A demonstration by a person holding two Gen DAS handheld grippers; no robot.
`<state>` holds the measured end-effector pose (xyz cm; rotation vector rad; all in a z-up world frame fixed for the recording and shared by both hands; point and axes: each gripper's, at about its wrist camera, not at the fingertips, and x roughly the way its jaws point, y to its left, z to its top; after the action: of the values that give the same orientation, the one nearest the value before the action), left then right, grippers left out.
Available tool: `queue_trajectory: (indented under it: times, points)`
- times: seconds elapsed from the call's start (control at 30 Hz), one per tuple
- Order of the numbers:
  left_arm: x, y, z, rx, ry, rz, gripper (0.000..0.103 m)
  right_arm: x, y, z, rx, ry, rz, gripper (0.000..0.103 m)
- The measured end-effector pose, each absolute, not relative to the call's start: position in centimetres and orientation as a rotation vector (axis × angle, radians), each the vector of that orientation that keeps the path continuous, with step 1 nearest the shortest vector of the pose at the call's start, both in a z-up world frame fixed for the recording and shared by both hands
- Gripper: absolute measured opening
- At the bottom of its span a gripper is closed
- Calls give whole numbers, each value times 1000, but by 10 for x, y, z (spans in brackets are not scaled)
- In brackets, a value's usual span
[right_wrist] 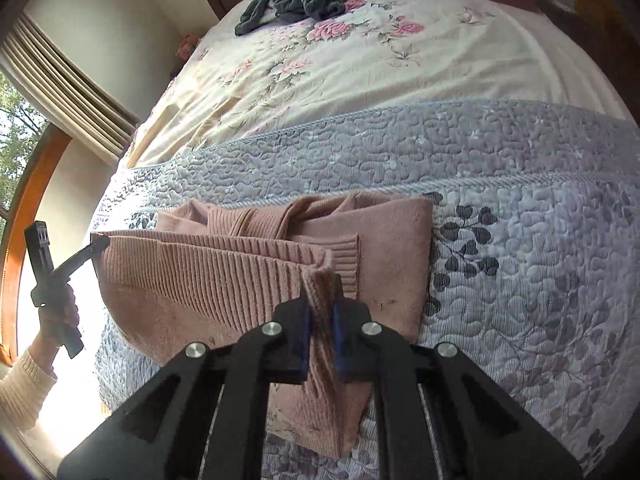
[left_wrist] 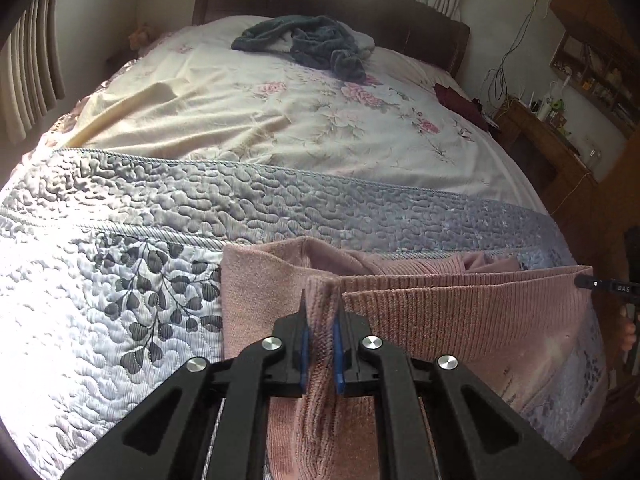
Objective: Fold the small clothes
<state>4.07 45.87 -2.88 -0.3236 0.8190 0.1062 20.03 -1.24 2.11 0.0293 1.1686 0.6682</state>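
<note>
The left gripper [left_wrist: 320, 312] is clamped on the pink sweater's [left_wrist: 460, 312] ribbed hem; the right gripper [right_wrist: 320, 300] pinches that hem's other corner, above the quilted bedspread [right_wrist: 520, 240].

I count two grippers, my left gripper [left_wrist: 320, 312] and my right gripper [right_wrist: 320, 300], each with two fingers pinched on fabric. Between them is one pink sweater [left_wrist: 460, 312] at the near edge of the bed. Far up the bed I see one heap of grey clothes [left_wrist: 312, 42], and one dark red garment [left_wrist: 452, 96] at the far right edge. There are two covers: one quilted blue bedspread [left_wrist: 120, 280] near, one floral sheet [left_wrist: 260, 120] beyond.
</note>
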Motion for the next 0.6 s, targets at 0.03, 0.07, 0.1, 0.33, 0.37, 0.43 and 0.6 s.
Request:
queue_trajectory:
  times: [0.03,0.07,0.1,0.33,0.37,0.43,0.6]
  points:
    - [51,462,-28,-328,811,114,9,210,-8,22,28,1158,664,7]
    - [61,466,-29,-333,805,122,9,220,-1,21,21,1149,659,7]
    - [71,469,-30,-333,800,131,9,229,5,20,5,1137,651,7]
    - [131,481,-66,-302,861,201,9,278,37,-23,-62,1166,564,7]
    - [137,482,-75,-296,884,209,9,282,39,-31,-67,1185,553,7]
    - [143,481,-91,-274,921,221,9,285,42,-48,-82,1212,531,8]
    - [148,481,-116,-243,985,245,11,290,46,-77,-100,1261,496,9]
